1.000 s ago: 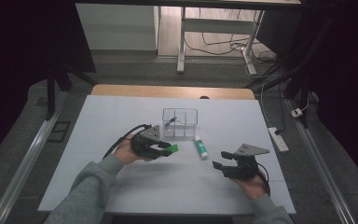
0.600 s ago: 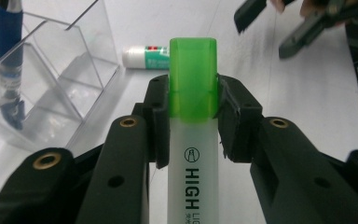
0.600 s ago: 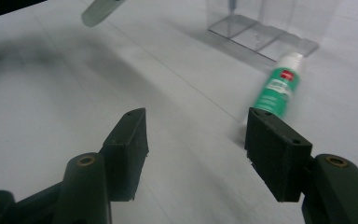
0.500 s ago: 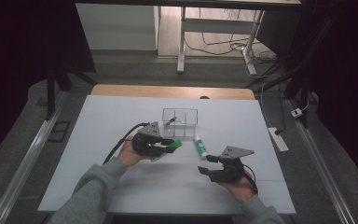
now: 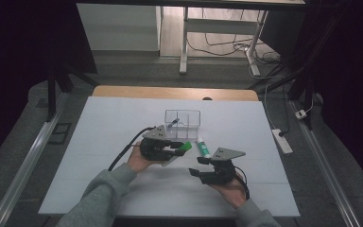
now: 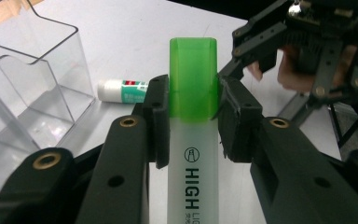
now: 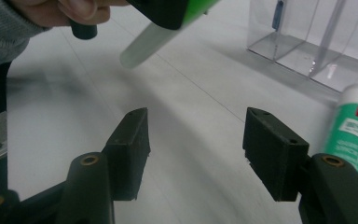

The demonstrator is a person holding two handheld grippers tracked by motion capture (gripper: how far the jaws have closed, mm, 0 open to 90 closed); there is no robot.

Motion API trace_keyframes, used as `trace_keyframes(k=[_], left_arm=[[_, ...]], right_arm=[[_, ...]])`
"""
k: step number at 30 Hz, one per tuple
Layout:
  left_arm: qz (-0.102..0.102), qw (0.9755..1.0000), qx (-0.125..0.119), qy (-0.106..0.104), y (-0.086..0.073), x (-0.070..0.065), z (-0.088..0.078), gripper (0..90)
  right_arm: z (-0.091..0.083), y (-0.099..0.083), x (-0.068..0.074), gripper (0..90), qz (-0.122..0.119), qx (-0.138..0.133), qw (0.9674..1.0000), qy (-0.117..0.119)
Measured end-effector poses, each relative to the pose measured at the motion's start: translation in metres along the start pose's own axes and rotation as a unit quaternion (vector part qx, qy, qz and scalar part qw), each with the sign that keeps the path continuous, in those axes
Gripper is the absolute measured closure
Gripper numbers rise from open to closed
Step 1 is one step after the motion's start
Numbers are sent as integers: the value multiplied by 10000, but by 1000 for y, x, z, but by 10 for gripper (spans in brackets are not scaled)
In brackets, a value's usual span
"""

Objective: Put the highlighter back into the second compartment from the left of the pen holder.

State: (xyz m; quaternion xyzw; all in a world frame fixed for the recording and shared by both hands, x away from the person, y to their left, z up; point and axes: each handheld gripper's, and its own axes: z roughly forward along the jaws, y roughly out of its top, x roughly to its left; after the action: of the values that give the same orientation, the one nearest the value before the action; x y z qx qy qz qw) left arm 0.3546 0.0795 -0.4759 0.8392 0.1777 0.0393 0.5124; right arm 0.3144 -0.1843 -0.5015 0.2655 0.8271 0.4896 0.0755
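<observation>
My left gripper (image 6: pixel 193 119) clamped the green highlighter (image 6: pixel 193 140) at its cap, barrel pointing back toward my right gripper (image 7: pixel 196 140), which stood empty and apart, jaws closing slightly. Glue stick (image 5: pixel 203 147) lay beside the clear organizer (image 5: pixel 183 124). Since a second ago, the right gripper slid leftward, nearer the highlighter's tail.

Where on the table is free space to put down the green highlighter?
The white table is bare left of the left tool, and along its far edge behind the clear organizer. It is crowded between the organizer, the glue stick and the right tool.
</observation>
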Motion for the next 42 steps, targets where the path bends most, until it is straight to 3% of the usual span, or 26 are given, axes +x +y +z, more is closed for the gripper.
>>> trace_keyframes(k=[10, 22, 29, 42], left_arm=[[-53, 9996, -212, 201, 4, 4, -3, 663], [-267, 9953, -754, 542, 39, 33, -14, 663], [-310, 9940, -839, 624, 54, 46, -16, 663], [-283, 9931, -911, 677, 69, 52, -13, 663]], right_arm=[[5, 0, 1, 413, -7, 10, 10000, 3], [-2, -4, -4, 413, 30, 39, 10000, -76], [-7, -6, -7, 412, 47, 22, 9999, -107], [-8, -7, -8, 410, 59, 31, 9999, -83]])
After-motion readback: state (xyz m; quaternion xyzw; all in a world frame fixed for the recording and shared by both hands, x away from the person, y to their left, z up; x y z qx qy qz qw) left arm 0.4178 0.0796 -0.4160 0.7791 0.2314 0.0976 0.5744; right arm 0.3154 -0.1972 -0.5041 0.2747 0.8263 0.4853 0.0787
